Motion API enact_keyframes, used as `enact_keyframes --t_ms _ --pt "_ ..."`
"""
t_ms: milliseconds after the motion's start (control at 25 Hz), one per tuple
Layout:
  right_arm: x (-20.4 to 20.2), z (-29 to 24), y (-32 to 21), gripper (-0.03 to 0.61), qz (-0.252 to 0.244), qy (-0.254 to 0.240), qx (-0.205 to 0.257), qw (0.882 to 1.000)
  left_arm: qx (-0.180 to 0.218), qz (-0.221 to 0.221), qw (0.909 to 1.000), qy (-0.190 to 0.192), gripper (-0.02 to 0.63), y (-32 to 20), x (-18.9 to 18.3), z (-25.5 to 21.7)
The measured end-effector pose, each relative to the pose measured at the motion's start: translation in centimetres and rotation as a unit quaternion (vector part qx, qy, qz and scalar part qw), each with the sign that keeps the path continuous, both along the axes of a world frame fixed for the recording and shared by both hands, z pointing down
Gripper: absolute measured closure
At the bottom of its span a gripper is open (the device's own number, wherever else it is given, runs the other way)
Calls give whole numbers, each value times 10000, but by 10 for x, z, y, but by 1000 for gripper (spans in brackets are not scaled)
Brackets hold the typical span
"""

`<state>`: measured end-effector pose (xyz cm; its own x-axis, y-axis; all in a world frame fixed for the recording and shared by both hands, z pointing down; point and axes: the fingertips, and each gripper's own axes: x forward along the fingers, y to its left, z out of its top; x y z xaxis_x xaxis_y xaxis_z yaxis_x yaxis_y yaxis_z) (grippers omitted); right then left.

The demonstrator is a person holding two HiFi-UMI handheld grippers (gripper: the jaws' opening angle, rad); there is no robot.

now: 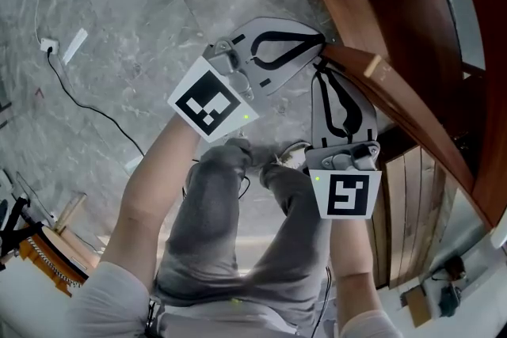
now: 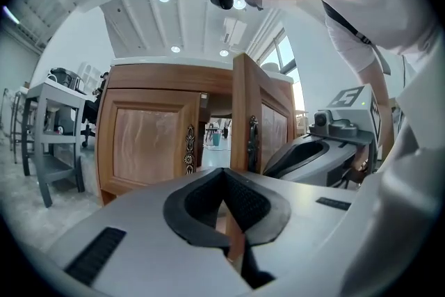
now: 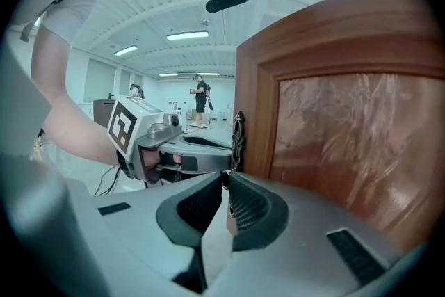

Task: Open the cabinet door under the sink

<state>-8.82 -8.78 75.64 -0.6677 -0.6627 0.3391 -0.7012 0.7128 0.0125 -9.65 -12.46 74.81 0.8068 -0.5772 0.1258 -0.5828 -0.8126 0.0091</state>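
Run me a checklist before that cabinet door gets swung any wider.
1. The open door stands ajar: ok.
2. Jaws of left gripper closed, tip at the door's edge: ok.
3. Hold of right gripper on ornate handle: cannot tell; jaws closed at its lower end.
4. Neighbouring closed door shut: ok.
5. Person's legs outside the swing: cannot tell.

White short-sleeved shirt (image 1: pixel 103 301), grey trousers (image 1: pixel 214 233); grey left hand-held gripper (image 1: pixel 320 40) and right hand-held gripper (image 1: pixel 321 70) bear black-and-white marker cubes (image 1: pixel 207 100).
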Motion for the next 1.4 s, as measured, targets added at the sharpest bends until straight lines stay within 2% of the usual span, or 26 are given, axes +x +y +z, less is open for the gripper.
enact_keyframes --t_ms 200,320,480,1040,1240,1400 --pt "-1 0 0 529 56 -38 -47 10000 -60 111 9999 45 607 -22 7 5" --pt "-1 3 4 529 -4 18 -129 9999 -10 435 9990 125 607 -34 16 0" --pt "-1 4 8 529 -39 1 -242 9997 -41 771 9970 32 607 -34 23 -2" --pt "0 3 55 529 -323 9 -702 9970 -432 785 9959 -134 607 16 21 -1" --pt "4 0 78 528 -284 -54 -898 9955 -654 847 9936 -358 607 41 23 1" --pt "11 0 97 528 -200 -33 -1050 9943 -769 764 9936 -324 607 59 23 0"
